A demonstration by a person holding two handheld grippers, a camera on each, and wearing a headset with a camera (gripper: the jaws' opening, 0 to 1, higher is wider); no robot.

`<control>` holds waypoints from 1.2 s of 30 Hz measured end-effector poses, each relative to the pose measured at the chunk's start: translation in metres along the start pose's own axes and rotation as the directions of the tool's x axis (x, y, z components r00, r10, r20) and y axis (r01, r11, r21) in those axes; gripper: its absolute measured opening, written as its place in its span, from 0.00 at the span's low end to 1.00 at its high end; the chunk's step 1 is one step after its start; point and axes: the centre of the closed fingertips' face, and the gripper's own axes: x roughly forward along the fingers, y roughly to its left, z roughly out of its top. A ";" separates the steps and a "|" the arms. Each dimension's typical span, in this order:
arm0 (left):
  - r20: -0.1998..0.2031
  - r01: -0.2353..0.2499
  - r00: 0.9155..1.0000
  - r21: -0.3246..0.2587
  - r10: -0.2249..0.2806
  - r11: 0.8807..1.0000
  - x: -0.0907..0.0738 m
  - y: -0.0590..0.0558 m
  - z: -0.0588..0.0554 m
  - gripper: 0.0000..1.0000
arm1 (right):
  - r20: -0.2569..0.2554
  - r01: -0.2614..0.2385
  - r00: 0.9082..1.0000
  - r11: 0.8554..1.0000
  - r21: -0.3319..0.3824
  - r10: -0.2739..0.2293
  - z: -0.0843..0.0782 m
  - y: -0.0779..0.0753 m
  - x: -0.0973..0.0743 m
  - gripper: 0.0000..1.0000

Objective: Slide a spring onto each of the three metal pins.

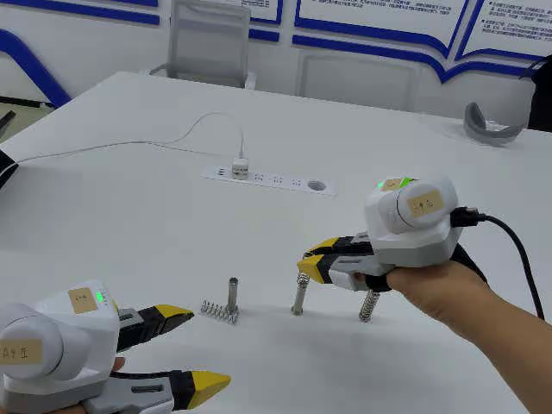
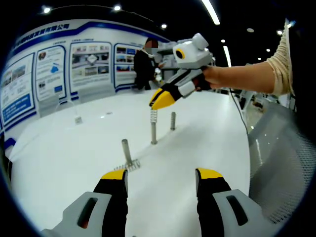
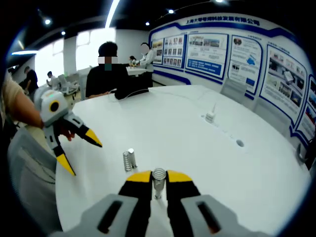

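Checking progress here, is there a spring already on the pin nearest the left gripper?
No, that pin stands bare, with a spring lying on the table at its foot.

Left tongs (image 1: 203, 345) and right tongs (image 1: 310, 263): yellow-tipped black, white-grey housings.

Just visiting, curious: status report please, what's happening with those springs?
Right gripper shut on spring atop middle pin. Left gripper open, hovering. Loose spring lies beside bare pin. Nothing blocking.

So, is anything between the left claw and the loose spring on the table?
Nothing visible. Just bare table separates the open left claw from the loose spring, which lies beside the base of the bare pin.
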 end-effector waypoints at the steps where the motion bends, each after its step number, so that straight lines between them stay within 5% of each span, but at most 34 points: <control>1: -0.001 0.000 1.000 0.000 0.000 1.000 0.000 0.000 0.000 0.56 | -0.002 0.000 1.000 1.000 0.005 0.000 -0.001 -0.001 0.001 0.12; 36: -0.014 0.001 1.000 -0.005 -0.001 1.000 0.001 0.000 -0.004 0.55 | -0.072 0.020 0.997 0.998 0.062 -0.016 -0.044 0.000 0.027 0.12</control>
